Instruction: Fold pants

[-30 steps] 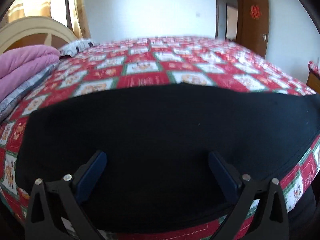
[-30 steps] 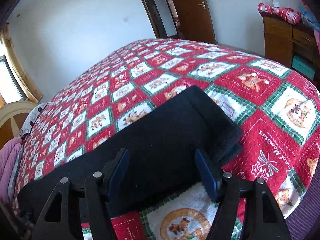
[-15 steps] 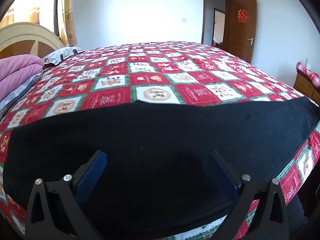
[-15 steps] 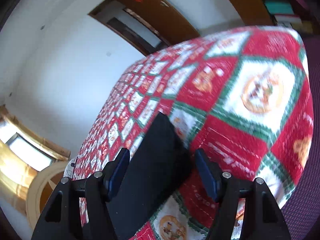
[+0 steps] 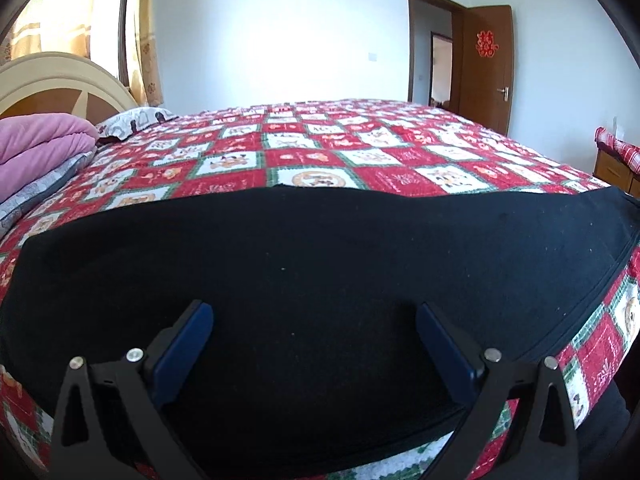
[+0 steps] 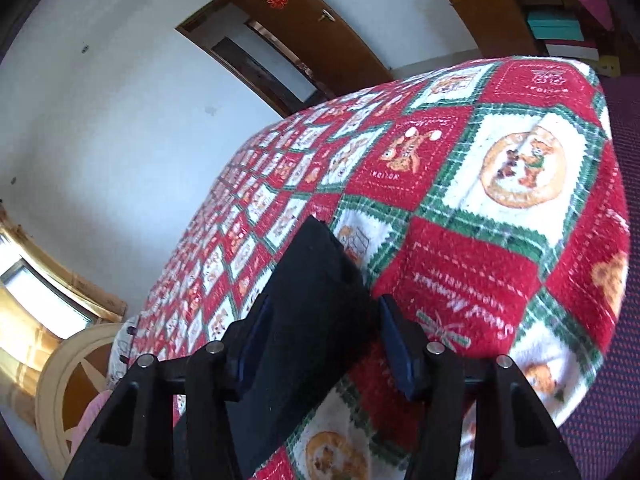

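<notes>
Black pants lie flat in a long band across the near edge of the bed, over a red, white and green quilt. My left gripper hovers over their middle, open wide, nothing between its blue pads. In the right wrist view the frame is tilted. One narrow end of the pants lies near the bed's corner. My right gripper straddles that end and its jaws are closing. The fabric sits between the pads, with a thin gap still showing at the right pad.
A folded pink blanket and a pillow lie by the headboard at the left. The quilt drops off at the bed corner to a dark carpet. A wooden cabinet and a brown door stand beyond.
My right gripper rolled and shifted to the pants' end near the bed corner, and its jaws narrowed around the fabric. The left gripper drifted slightly over the pants and stayed open.
</notes>
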`<act>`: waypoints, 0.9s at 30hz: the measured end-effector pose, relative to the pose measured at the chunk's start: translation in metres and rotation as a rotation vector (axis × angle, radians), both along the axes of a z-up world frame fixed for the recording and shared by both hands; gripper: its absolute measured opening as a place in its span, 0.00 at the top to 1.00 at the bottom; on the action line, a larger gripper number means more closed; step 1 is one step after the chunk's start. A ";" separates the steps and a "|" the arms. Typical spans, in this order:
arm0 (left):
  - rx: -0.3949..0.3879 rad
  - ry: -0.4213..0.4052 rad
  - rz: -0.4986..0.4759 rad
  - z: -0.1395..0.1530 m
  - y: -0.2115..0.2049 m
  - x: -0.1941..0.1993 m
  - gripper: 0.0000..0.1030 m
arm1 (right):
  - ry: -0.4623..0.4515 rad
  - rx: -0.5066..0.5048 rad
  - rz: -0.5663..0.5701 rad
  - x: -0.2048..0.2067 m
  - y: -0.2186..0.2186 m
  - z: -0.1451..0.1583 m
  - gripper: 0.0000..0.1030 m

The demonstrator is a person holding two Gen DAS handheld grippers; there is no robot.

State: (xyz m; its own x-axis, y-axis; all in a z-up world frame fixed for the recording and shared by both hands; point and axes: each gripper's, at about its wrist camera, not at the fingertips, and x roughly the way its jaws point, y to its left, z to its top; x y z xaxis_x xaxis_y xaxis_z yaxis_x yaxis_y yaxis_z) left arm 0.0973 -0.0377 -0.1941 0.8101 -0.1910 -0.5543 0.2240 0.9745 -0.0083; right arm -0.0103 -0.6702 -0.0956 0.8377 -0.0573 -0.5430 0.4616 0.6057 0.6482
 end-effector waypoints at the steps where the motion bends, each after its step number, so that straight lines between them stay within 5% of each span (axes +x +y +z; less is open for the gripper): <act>1: -0.003 -0.005 -0.002 0.000 0.000 -0.001 0.00 | 0.000 0.000 -0.005 -0.001 -0.001 -0.001 0.57; 10: -0.006 -0.020 -0.001 -0.001 0.000 -0.001 0.00 | -0.021 -0.082 0.008 0.007 0.005 -0.005 0.61; 12: -0.010 -0.021 -0.002 -0.002 0.000 -0.002 0.00 | 0.003 -0.127 0.017 0.010 0.010 -0.003 0.89; 27: -0.076 -0.026 0.014 0.002 0.013 -0.008 0.00 | -0.048 -0.154 0.056 0.010 0.015 0.004 0.90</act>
